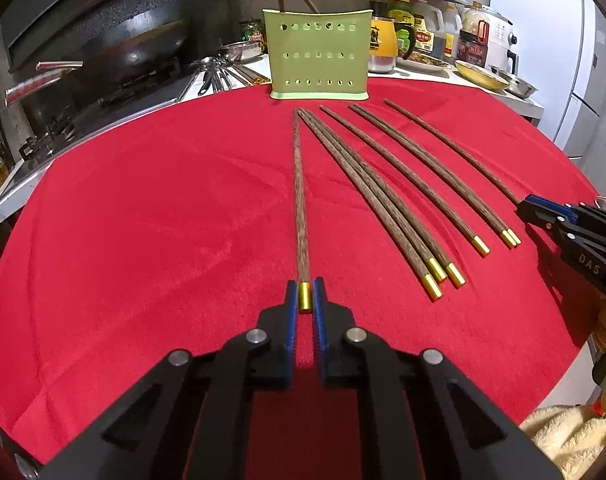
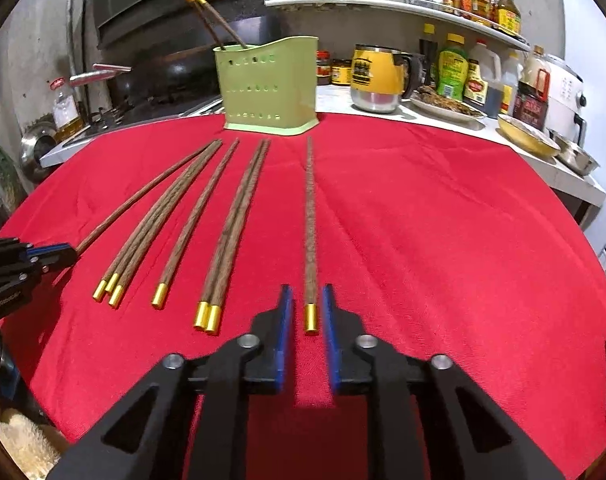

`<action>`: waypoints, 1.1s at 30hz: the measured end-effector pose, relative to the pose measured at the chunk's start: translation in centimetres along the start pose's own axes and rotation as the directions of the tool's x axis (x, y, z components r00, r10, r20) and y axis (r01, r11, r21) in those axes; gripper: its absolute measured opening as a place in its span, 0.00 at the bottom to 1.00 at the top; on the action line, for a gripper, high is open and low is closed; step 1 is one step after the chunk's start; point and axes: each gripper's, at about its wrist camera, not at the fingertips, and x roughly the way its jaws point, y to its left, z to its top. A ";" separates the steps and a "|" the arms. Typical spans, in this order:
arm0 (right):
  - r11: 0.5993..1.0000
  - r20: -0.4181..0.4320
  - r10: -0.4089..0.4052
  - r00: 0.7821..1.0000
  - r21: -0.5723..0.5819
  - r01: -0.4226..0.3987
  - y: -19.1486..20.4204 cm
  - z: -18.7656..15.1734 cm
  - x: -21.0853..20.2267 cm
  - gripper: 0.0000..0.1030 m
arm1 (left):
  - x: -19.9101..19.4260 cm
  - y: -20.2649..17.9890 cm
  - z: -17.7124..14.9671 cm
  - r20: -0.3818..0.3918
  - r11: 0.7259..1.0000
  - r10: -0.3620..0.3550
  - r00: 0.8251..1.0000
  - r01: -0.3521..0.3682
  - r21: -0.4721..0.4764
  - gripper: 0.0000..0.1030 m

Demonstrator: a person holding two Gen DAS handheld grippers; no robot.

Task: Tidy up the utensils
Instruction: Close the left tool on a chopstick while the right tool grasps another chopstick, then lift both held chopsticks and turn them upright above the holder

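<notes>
Left gripper (image 1: pixel 305 294): jaws pinched onto the gold cap of the leftmost chopstick (image 1: pixel 299 200), which still lies on the red cloth (image 1: pixel 143 240).
Right gripper (image 2: pixel 308 308): jaws apart, straddling the gold cap of the rightmost chopstick (image 2: pixel 310 220) without touching it.
Long axis: each shaft runs straight ahead from its gripper, tip toward the green utensil holder (image 1: pixel 317 54).
Holder: upright at the cloth's far edge, two chopsticks (image 2: pixel 213 20) already inside.
Remaining chopsticks (image 2: pixel 175 232): six, fanned between the grippers, tips near the holder.
Nearer arm: judged equal.

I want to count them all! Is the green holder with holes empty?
Not empty. Two brown wooden chopsticks with gold ends poke out of the upright green plastic holder. Deeper inside cannot be seen.
</notes>
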 end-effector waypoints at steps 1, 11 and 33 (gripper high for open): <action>1.000 0.001 -0.008 1.000 -0.012 0.008 0.2 0.0 0.0 0.09 | 0.1 0.0 0.0 0.006 1.000 0.001 1.000 -0.001 -0.003 0.07; 0.999 0.020 -0.017 1.000 0.036 0.016 -0.6 0.0 -1.8 0.07 | -1.4 1.7 0.3 0.076 0.995 -0.044 0.996 0.050 -0.088 0.07; 1.000 0.414 0.015 0.910 -0.012 -0.011 -0.1 10.7 -14.8 0.07 | -15.7 6.3 6.5 0.507 0.988 -0.019 0.862 0.094 -0.122 0.07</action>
